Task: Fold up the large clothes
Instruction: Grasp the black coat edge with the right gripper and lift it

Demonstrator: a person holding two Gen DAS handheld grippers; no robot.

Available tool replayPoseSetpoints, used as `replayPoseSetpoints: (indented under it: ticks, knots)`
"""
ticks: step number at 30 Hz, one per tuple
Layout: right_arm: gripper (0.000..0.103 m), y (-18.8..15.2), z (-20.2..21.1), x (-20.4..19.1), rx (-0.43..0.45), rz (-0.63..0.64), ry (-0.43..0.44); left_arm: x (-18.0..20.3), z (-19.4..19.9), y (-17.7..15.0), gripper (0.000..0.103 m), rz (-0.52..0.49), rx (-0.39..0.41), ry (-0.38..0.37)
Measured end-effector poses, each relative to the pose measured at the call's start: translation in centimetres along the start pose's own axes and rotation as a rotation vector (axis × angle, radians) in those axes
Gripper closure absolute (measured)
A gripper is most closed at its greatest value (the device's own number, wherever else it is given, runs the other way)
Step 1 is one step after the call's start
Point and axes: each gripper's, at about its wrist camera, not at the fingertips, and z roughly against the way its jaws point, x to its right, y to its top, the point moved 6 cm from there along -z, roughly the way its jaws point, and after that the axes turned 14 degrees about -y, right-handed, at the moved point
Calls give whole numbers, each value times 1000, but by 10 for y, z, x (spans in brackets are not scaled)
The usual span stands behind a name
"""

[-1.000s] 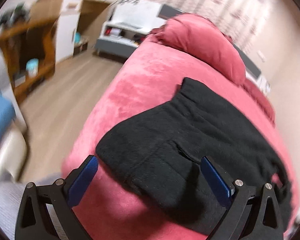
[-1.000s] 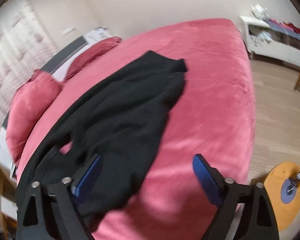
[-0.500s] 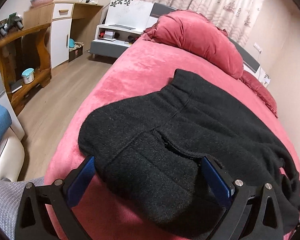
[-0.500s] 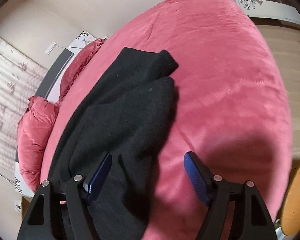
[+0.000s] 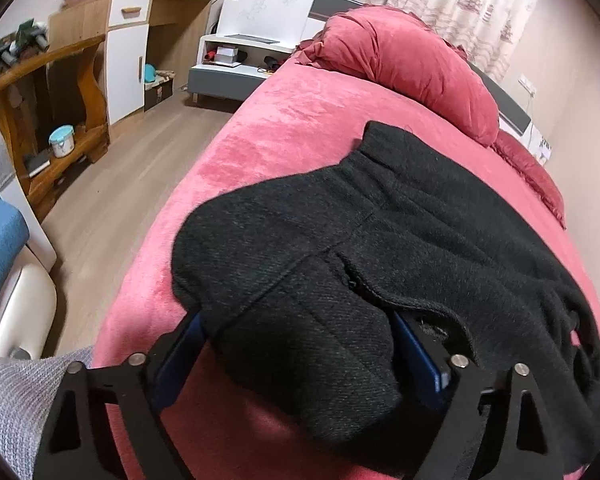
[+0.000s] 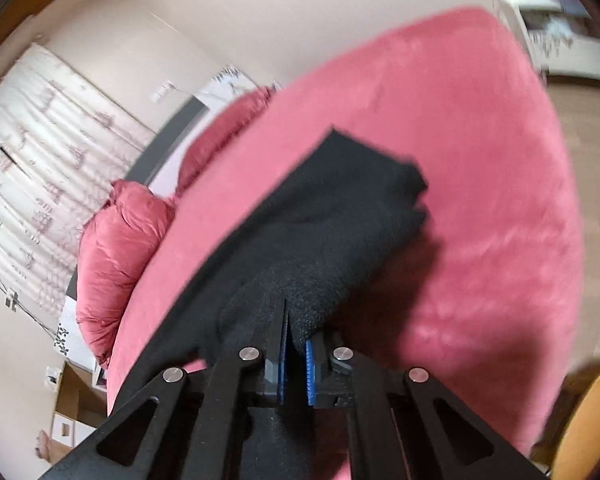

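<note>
Black knit trousers (image 5: 400, 232) lay — one garment — across one pink bed (image 5: 284, 136), two red pillows (image 5: 412, 64) behind, left gripper (image 5: 300, 356) spread wide around the near hem, right gripper (image 6: 296, 356) pinched tight on fabric (image 6: 320, 240).

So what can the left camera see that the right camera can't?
Only the left wrist view shows the wooden shelf, the white cabinet and the left gripper, jaws wide around a black fold. Only the right wrist view shows the right gripper, jaws pinched on the cloth. Both show the black garment on the pink bed with red pillows.
</note>
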Motion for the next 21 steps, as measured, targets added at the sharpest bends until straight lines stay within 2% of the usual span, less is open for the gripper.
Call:
replayPoseSetpoints:
  ticks: [3, 5, 7, 9, 10, 11, 12, 13, 14, 15, 17, 19, 21]
  knots:
    - [97, 20, 46, 1, 83, -28, 22, -4, 7, 2, 24, 25, 11, -14]
    - [97, 26, 62, 0, 119, -20, 13, -7, 13, 6, 40, 35, 31, -13]
    - [97, 31, 67, -2, 140, 0, -22, -11, 16, 8, 46, 57, 44, -25]
    - [92, 35, 52, -2, 113, 28, -106, -12, 15, 7, 47, 65, 38, -26]
    - [81, 35, 32, -1, 54, 39, -153, -12, 15, 7, 50, 59, 36, -22]
    - [65, 33, 7, 1, -28, 53, -169, -11, 15, 7, 52, 51, 34, -19]
    - [63, 30, -5, 3, -75, 62, -171, -9, 15, 7, 53, 39, 31, -16]
    - [64, 25, -23, 5, -147, 73, -196, -7, 16, 7, 53, 31, 28, -18]
    - [64, 21, -29, 8, -171, 76, -213, -7, 18, 6, 52, 30, 28, -29]
    - [64, 18, -30, 12, -170, 71, -211, -7, 19, 6, 49, 35, 33, -39]
    - [63, 17, -19, 22, -127, 31, -165, -8, 20, 7, 32, 67, 43, -77]
    - [63, 16, -11, 46, -116, -30, -167, -6, 15, 7, 21, 93, 30, -96]
    - [60, 13, -10, 67, -130, -98, -192, 1, 11, 4, 18, 70, 13, -85]
